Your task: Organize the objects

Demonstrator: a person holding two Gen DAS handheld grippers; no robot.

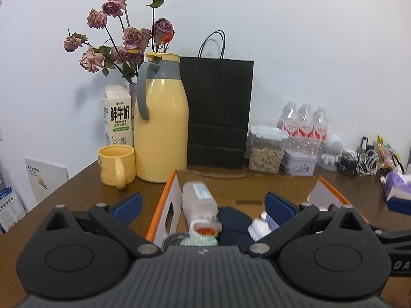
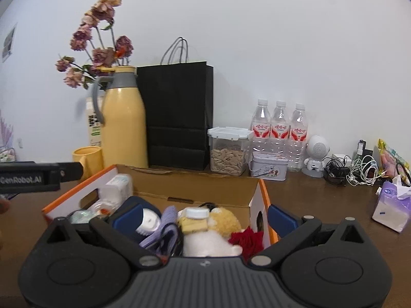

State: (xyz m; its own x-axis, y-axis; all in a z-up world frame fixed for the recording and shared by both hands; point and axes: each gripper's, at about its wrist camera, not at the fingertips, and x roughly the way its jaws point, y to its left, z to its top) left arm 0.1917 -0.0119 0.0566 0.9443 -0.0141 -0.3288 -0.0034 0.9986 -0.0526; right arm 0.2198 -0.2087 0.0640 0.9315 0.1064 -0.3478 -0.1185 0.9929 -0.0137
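Observation:
An open cardboard box [image 1: 159, 205] [image 2: 190, 179] with orange edges stands on the brown table right in front of both grippers. At its left end lies a translucent plastic bottle [image 1: 197, 200] [image 2: 117, 187], blurred. The box also holds a dark blue item [image 1: 231, 220], a white brush-like piece [image 1: 259, 227] [image 2: 150, 220], a purple cloth [image 2: 164, 228], a white-lidded jar [image 2: 197, 213], a yellow and white plush toy [image 2: 221, 223] and a red cloth [image 2: 248, 238]. My left gripper [image 1: 203, 205] is open above the box's left half. My right gripper [image 2: 204, 217] is open over its right half, with nothing between the pads.
Along the wall stand a yellow mug [image 1: 117, 165], milk carton [image 1: 118, 115], yellow thermos [image 1: 161, 128], dried roses [image 1: 128, 38], black paper bag [image 1: 218, 113], nut container [image 2: 227, 151], small tin [image 2: 268, 168], three water bottles [image 2: 280, 125], robot figurine [image 2: 316, 154], tangled cables [image 2: 352, 170] and tissue pack [image 2: 390, 205].

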